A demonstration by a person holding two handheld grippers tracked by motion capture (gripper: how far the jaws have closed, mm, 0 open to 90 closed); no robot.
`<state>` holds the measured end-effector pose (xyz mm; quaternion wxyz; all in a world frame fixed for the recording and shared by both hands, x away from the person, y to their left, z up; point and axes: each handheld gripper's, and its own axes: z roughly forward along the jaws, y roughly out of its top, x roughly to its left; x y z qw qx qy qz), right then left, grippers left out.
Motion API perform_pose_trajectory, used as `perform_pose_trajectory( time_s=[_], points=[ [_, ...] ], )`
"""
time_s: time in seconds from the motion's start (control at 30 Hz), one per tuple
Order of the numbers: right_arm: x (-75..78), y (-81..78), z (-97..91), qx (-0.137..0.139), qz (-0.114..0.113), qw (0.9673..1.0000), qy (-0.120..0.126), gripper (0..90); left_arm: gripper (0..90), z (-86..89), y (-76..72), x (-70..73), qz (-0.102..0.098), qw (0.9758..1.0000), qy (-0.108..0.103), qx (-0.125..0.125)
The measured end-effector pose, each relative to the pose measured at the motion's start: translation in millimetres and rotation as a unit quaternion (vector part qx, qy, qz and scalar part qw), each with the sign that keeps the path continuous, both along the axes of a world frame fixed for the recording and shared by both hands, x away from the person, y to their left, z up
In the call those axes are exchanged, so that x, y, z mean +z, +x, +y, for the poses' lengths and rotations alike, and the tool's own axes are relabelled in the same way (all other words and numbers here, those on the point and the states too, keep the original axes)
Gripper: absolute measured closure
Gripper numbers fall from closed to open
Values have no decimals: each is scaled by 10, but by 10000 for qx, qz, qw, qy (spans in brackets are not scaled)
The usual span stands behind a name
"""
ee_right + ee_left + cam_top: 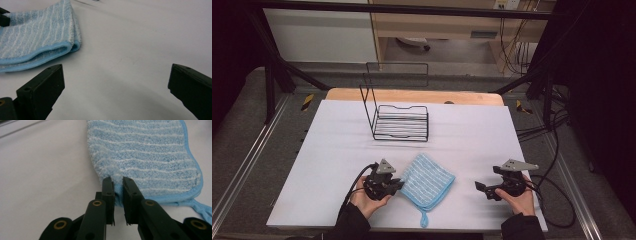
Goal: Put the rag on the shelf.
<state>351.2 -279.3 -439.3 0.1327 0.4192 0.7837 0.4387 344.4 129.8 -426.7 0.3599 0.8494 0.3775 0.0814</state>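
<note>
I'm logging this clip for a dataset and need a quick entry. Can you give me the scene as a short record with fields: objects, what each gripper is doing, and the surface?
surface: white table
cloth: blue striped cloth, folded, lying flat near the front edge
rack: black wire rack, behind the cloth, nothing in it
left gripper: jaws pinched on the cloth's edge
right gripper: jaws wide apart, over bare table, clear of the cloth
</note>
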Motion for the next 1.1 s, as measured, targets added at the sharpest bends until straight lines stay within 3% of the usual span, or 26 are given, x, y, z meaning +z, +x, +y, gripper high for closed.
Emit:
perform_pose_trajectory(
  time_s=[0.23,0.37,0.53,0.57,0.73,0.83,1.1],
  points=[
    [11,1,48,36,7,10000,90,36,789,16,-56,-6,-22,10000,-6,-12],
    [56,7,159,27,-57,10000,69,66,708,64,2,51,-42,9999,-139,-40],
    [102,47,408,12,-117,9999,-17,120,609,82,132,152,-202,9996,-171,-47],
    [110,80,547,-29,-76,10000,-32,146,604,77,170,145,-186,9997,-120,-49],
    [87,150,818,-16,102,9999,-124,195,639,50,279,-2,134,9996,-21,-233],
    [13,200,964,93,309,9992,-243,295,712,52,266,-69,195,9991,71,-357],
    [-83,233,1037,65,609,9979,-191,497,784,69,251,-119,320,9990,15,-309]
  ],
)
